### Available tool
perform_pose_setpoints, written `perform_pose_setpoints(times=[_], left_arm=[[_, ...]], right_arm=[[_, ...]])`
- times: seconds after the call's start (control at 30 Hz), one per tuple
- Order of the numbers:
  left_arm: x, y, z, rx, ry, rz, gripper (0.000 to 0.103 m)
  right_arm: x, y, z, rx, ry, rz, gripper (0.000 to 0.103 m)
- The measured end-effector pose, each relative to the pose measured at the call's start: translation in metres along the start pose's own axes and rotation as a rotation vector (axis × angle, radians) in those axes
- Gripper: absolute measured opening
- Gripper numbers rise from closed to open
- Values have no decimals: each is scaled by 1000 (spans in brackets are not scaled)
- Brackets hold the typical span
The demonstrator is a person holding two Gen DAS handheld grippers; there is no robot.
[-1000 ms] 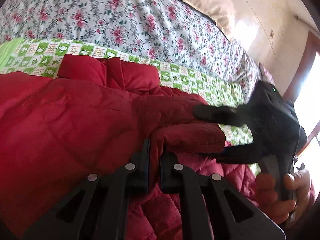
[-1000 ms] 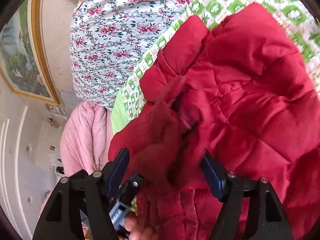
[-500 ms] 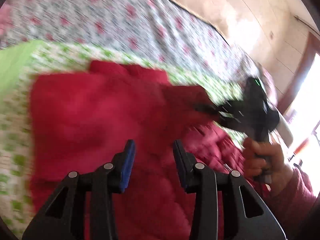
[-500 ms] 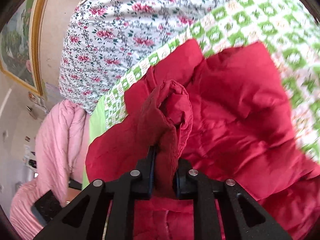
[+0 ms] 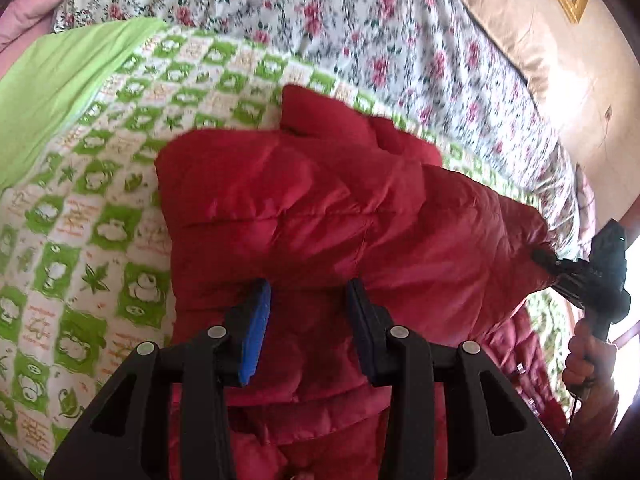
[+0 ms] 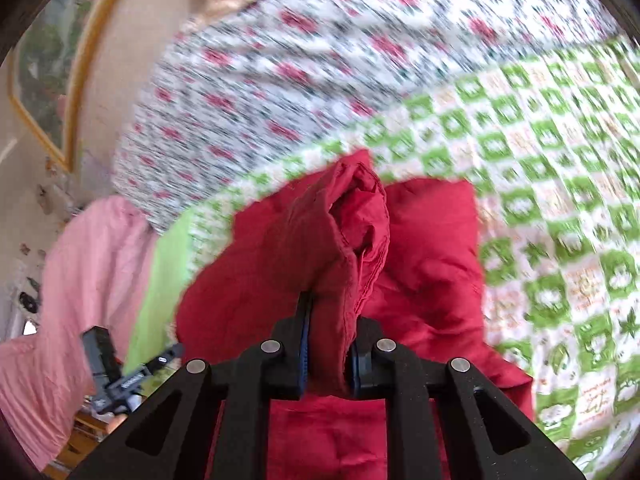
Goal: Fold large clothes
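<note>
A red quilted jacket [image 5: 304, 200] lies partly folded on a green and white patterned blanket [image 5: 80, 240] on the bed. My left gripper [image 5: 308, 300] is open and empty, hovering over the jacket's middle. My right gripper [image 6: 328, 336] is shut on the cuff end of a jacket sleeve [image 6: 352, 220] and holds it lifted above the jacket [image 6: 432, 264]. The right gripper also shows in the left wrist view [image 5: 548, 260] at the far right, pulling the sleeve out to the side. The left gripper shows small in the right wrist view [image 6: 132, 372] at lower left.
A floral sheet [image 5: 360, 20] covers the bed behind the blanket. A plain green cloth [image 5: 48, 88] lies at the blanket's left end. A pink quilt [image 6: 80, 280] is piled beside the bed. A framed picture [image 6: 48, 60] hangs on the wall.
My left gripper has let go of the jacket, opened and drawn back. My right gripper closed on the sleeve and has carried it out to the right, away from the jacket's body.
</note>
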State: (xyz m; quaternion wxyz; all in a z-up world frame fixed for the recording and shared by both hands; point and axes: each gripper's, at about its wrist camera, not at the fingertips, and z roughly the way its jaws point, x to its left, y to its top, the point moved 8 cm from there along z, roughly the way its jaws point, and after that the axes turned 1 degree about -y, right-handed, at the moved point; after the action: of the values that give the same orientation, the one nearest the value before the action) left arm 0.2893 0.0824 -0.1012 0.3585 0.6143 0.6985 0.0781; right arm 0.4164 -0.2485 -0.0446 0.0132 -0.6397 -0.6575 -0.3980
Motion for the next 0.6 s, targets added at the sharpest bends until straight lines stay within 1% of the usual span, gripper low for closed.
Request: perform_pose_setpoints(times=[0.1, 0.17, 0.27, 0.33, 0.37, 0.4, 0.43, 0.47, 0.53, 0.57, 0.6], left_arm=[[-1, -11, 7, 19, 16, 33, 37], [-3, -16, 10, 36, 24, 56, 37], [-4, -22, 14, 50, 63, 111, 37], [-3, -23, 15, 54, 64, 105, 37], [-2, -22, 16, 55, 61, 100, 37], [-2, -22, 16, 56, 59, 96, 37], [-1, -22, 16, 56, 59, 95, 37], [-1, -23, 16, 55, 62, 97, 37], [-2, -23, 16, 54, 70, 103, 37], [-3, -23, 16, 55, 74, 107, 37], [-2, -22, 16, 58, 75, 108, 37]], right_arm=[[-22, -16, 24, 58, -52, 16, 14], [-35, -26, 36, 83, -64, 29, 14], [-45, -36, 44, 87, -90, 33, 15], [-46, -35, 41, 77, -89, 42, 18], [-45, -33, 39, 72, -93, 44, 22], [-44, -31, 32, 60, -102, 46, 30], [-41, -28, 23, 36, -110, 43, 31], [-38, -25, 15, 10, -134, 33, 32], [-27, -13, -9, -81, -195, -12, 32], [-18, -7, -18, -122, -206, -35, 33], [-6, -1, -25, -154, -193, -67, 33]])
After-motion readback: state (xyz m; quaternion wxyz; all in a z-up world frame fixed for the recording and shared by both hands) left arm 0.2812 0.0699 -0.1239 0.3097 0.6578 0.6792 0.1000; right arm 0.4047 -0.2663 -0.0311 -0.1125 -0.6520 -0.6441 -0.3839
